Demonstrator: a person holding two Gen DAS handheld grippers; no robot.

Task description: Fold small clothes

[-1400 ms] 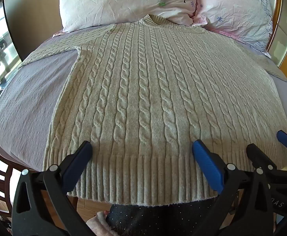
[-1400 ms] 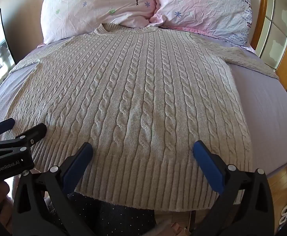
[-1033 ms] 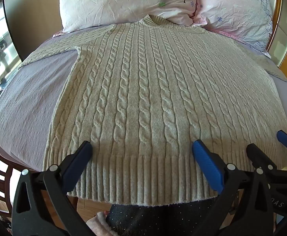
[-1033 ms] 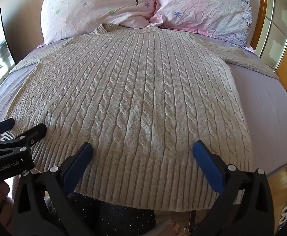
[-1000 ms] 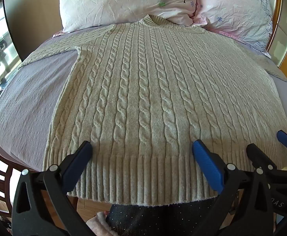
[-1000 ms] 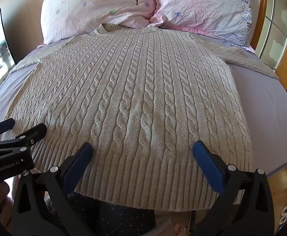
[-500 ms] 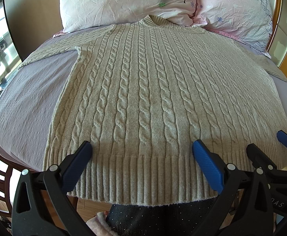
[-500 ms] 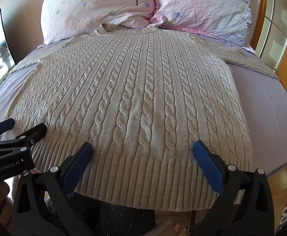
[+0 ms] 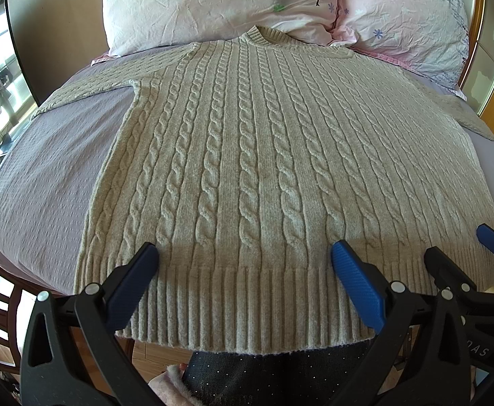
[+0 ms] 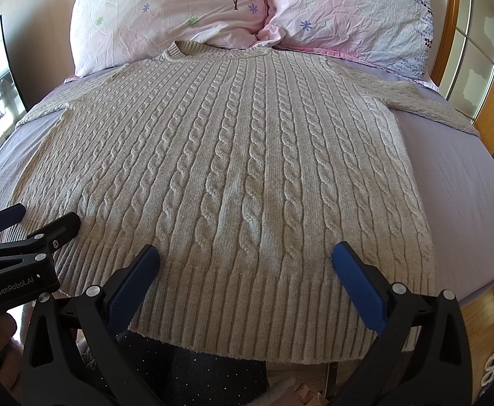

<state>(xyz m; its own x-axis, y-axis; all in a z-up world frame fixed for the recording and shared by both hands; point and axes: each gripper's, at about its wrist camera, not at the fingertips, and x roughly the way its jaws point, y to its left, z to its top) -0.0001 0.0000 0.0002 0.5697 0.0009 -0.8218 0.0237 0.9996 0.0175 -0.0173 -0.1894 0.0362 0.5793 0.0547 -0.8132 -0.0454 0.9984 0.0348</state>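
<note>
Left gripper hovers with jaws spread wide above the ribbed hem, gripping nothing. The cable-knit sweater lies flat on the lavender bed sheet, collar against the pillows, sleeves out sideways. Right gripper hangs beside it over the same hem, jaws likewise parted and empty.

sunlit lilac-sheeted bed, two pink floral pillows, beige wall, wooden-framed glazed panels
</note>
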